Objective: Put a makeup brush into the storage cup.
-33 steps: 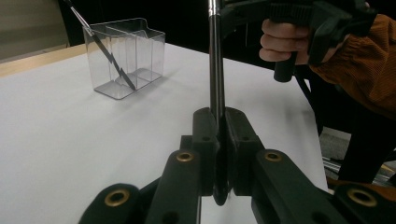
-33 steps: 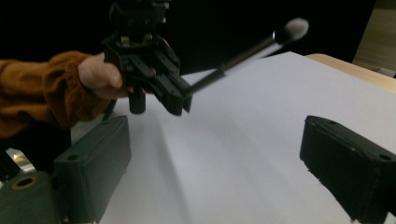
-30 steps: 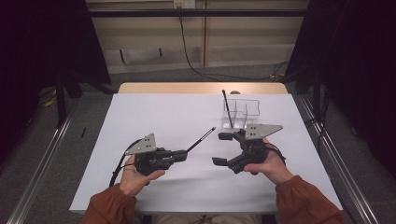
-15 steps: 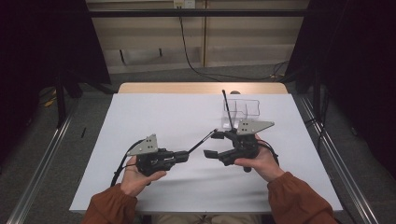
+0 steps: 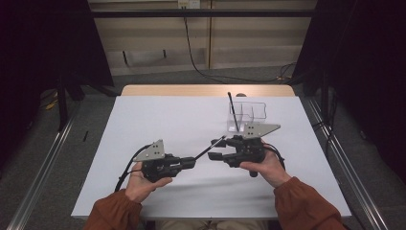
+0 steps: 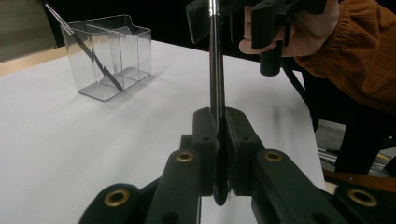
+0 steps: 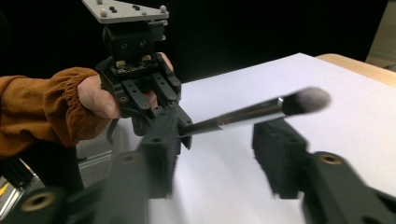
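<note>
My right gripper (image 7: 219, 154) has its jaws apart around the brush (image 7: 261, 112); they have just been closing and do not press it yet. My left gripper (image 6: 219, 135) is clamped on the handle (the brush hangs above the table (image 5: 158, 120)). If I release left too early, I think it falls short of the clear organizer (image 5: 246, 115).

Black brush (image 7: 243, 114), silver ferrule, grey tip; clear organizer (image 6: 109, 56); rust-orange sleeves (image 5: 306, 203).

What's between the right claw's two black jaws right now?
In the right gripper view, the slim black-and-silver makeup brush crosses the gap of the right claw, whose jaws have just been closing without touching it; the left claw clamps its handle.
</note>
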A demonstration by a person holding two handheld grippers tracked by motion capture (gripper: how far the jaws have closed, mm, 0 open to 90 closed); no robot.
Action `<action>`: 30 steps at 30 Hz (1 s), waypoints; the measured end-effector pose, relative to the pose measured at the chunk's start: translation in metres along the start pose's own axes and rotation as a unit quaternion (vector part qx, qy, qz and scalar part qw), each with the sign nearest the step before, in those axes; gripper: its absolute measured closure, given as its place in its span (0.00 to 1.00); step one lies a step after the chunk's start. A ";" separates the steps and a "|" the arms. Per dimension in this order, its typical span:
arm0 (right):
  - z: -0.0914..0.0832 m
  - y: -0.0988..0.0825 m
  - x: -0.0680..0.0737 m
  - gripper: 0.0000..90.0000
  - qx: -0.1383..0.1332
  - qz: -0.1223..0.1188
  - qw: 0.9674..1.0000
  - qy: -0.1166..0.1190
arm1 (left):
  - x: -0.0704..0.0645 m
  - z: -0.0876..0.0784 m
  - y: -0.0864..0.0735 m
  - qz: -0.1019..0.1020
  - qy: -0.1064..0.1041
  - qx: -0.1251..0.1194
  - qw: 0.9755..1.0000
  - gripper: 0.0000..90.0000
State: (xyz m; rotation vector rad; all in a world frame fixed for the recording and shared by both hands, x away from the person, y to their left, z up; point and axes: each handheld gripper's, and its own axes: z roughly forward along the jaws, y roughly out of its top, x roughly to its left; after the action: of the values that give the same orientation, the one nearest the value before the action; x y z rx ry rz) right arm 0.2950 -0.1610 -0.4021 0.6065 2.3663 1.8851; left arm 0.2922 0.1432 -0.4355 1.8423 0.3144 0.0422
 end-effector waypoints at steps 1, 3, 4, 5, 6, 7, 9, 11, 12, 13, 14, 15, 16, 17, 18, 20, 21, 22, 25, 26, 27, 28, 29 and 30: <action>0.001 0.000 0.000 0.62 -0.001 -0.001 1.000 0.004 | 0.000 0.000 0.000 -0.001 -0.002 0.000 1.000 0.93; 0.001 0.000 0.001 0.66 0.001 -0.002 1.000 0.002 | 0.000 0.000 0.000 0.001 -0.002 0.002 1.000 0.93; 0.001 0.000 0.001 0.68 -0.001 0.000 1.000 0.004 | 0.000 0.001 -0.001 0.001 -0.004 0.001 1.000 0.93; 0.001 0.000 0.001 0.70 -0.004 0.002 1.000 0.003 | -0.001 0.001 -0.001 0.000 -0.003 0.001 1.000 0.93; 0.001 0.000 0.000 0.72 -0.005 0.004 1.000 0.006 | -0.001 0.001 -0.001 0.003 -0.003 0.003 1.000 0.93; 0.001 0.000 0.000 0.74 -0.004 0.005 1.000 0.007 | -0.001 0.001 -0.001 0.004 -0.005 0.003 1.000 0.93; 0.000 0.000 -0.001 0.77 -0.006 0.011 1.000 0.012 | -0.001 0.002 -0.001 0.005 -0.007 0.006 1.000 0.93; 0.000 0.000 -0.002 0.81 -0.005 0.013 1.000 0.013 | -0.001 0.004 -0.002 0.007 -0.010 0.009 1.000 0.93; 0.000 0.000 -0.002 0.81 -0.006 0.019 1.000 0.017 | -0.002 0.004 -0.002 0.008 -0.009 0.011 1.000 0.93; 0.000 0.000 -0.002 0.82 -0.005 0.020 1.000 0.019 | -0.002 0.005 -0.003 0.008 -0.011 0.011 1.000 0.93; 0.000 0.000 -0.002 0.83 -0.004 0.023 0.999 0.024 | -0.002 0.005 -0.003 0.010 -0.011 0.014 1.000 0.93; 0.000 0.000 -0.002 0.84 -0.006 0.025 0.999 0.028 | -0.002 0.006 -0.003 0.012 -0.009 0.015 1.000 0.93; 0.000 0.000 -0.002 0.85 -0.007 0.027 0.999 0.030 | -0.002 0.007 -0.003 0.013 -0.013 0.015 1.000 0.93; 0.000 0.000 -0.003 0.87 -0.009 0.030 0.999 0.031 | -0.002 0.008 -0.003 0.015 -0.013 0.016 1.000 0.93; 0.000 0.000 -0.003 0.88 -0.010 0.032 0.999 0.034 | -0.002 0.008 -0.004 0.017 -0.013 0.017 1.000 0.93; -0.001 0.000 -0.004 0.90 -0.011 0.038 0.998 0.039 | -0.002 0.010 -0.004 0.021 -0.014 0.022 0.999 0.93; -0.001 0.000 -0.004 0.90 -0.012 0.040 0.998 0.042 | -0.002 0.010 -0.004 0.021 -0.013 0.022 0.999 0.93; -0.001 0.000 -0.004 0.91 -0.012 0.040 0.998 0.044 | -0.002 0.011 -0.004 0.022 -0.013 0.024 0.999 0.93; 0.000 0.001 -0.004 0.92 -0.010 0.045 0.997 0.053 | -0.001 0.012 -0.005 0.022 -0.011 0.025 0.999 0.92; 0.000 0.001 -0.004 0.93 -0.009 0.046 0.997 0.055 | 0.000 0.012 -0.006 0.022 -0.011 0.026 0.999 0.92; 0.001 0.001 -0.003 0.93 -0.006 0.046 0.997 0.056 | 0.000 0.012 -0.006 0.019 -0.013 0.027 0.999 0.91; 0.001 0.001 -0.003 0.93 -0.004 0.048 0.997 0.057 | 0.000 0.012 -0.006 0.018 -0.014 0.028 0.999 0.91; 0.000 0.001 -0.004 0.93 0.000 0.051 0.997 0.059 | 0.000 0.012 -0.006 0.017 -0.015 0.028 0.999 0.91; 0.000 0.000 -0.005 0.93 -0.001 0.053 0.997 0.060 | 0.000 0.012 -0.006 0.017 -0.013 0.028 0.999 0.90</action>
State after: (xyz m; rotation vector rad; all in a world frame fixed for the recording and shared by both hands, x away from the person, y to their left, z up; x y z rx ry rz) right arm 0.2993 -0.1624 -0.4026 0.6486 2.4504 2.0215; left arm 0.2933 0.1334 -0.4449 1.9018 0.2682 0.0331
